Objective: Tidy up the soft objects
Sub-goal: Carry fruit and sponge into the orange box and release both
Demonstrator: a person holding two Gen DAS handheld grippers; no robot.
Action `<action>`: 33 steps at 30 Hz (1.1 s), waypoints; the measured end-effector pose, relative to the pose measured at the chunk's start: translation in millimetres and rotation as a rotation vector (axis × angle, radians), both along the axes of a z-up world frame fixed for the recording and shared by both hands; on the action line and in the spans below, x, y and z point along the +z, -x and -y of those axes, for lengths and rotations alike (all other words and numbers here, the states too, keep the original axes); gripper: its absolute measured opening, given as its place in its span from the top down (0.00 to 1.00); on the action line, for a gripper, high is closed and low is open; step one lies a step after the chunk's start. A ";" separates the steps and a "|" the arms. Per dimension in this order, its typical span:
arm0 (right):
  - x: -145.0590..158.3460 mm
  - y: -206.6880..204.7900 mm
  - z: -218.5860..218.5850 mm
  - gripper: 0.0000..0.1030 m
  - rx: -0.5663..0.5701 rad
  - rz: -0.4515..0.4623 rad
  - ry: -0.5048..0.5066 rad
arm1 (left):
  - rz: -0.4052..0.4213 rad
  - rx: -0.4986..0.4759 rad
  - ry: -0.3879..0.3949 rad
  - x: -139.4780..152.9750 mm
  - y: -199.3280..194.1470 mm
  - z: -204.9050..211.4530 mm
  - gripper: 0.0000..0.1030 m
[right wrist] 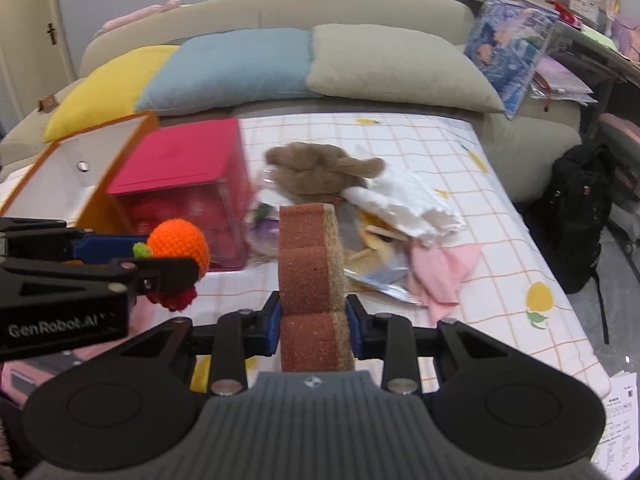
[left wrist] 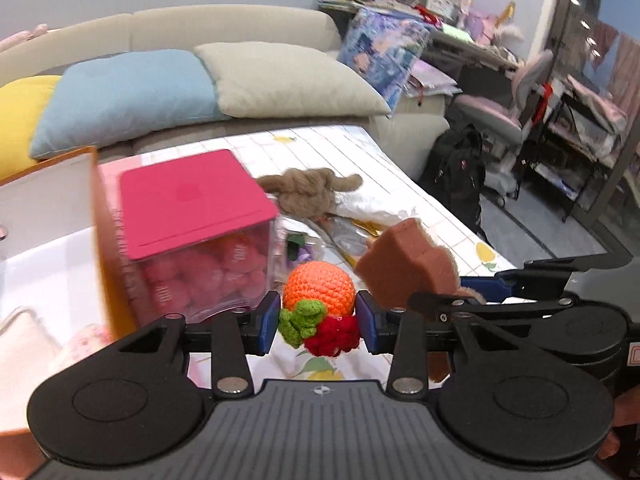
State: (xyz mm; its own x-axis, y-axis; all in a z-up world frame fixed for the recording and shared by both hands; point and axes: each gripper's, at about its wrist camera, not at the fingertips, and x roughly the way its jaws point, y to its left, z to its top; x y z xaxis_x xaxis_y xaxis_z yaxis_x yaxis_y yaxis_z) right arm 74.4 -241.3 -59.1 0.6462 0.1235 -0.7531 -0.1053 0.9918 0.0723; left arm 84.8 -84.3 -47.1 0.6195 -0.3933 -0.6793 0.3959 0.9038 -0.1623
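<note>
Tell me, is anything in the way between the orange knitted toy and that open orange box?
Yes, a bit. The left tongs hold the orange knitted toy, and the pink-lidded clear box stands between it and the open orange box. It would probably have to be lifted over or carried around.

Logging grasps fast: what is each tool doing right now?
Left tool: closed on the crocheted orange.
Right tool: closed on the brown sponge.
</note>
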 end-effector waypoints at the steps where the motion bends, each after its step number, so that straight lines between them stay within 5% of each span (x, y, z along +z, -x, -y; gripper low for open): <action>1: 2.8 1.8 -4.3 0.69 0.012 0.002 -0.006 | 0.001 0.013 0.001 3.0 2.6 -5.1 0.55; 11: 40.7 9.2 -53.7 0.69 0.134 0.032 -0.107 | 0.035 0.192 0.053 35.2 18.7 -72.8 0.55; 19: 82.6 -4.0 -114.1 0.69 0.296 0.142 -0.118 | 0.067 0.356 0.046 48.7 11.9 -128.2 0.55; 24: 91.0 -26.9 -152.5 0.69 0.357 0.154 -0.121 | 0.030 0.415 0.061 46.2 -1.2 -159.3 0.55; 33: 63.3 -79.3 -212.8 0.69 0.431 0.073 -0.033 | -0.137 0.433 0.139 21.2 -46.3 -216.4 0.55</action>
State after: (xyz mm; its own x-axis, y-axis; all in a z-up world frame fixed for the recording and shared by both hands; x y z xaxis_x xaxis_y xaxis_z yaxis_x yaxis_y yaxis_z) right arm 153.6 -28.5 4.2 0.5815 0.4170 -0.6985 -0.5150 0.8534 0.0807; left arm 131.2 132.1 -25.9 0.6548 -0.2115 -0.7256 -0.0458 0.9472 -0.3174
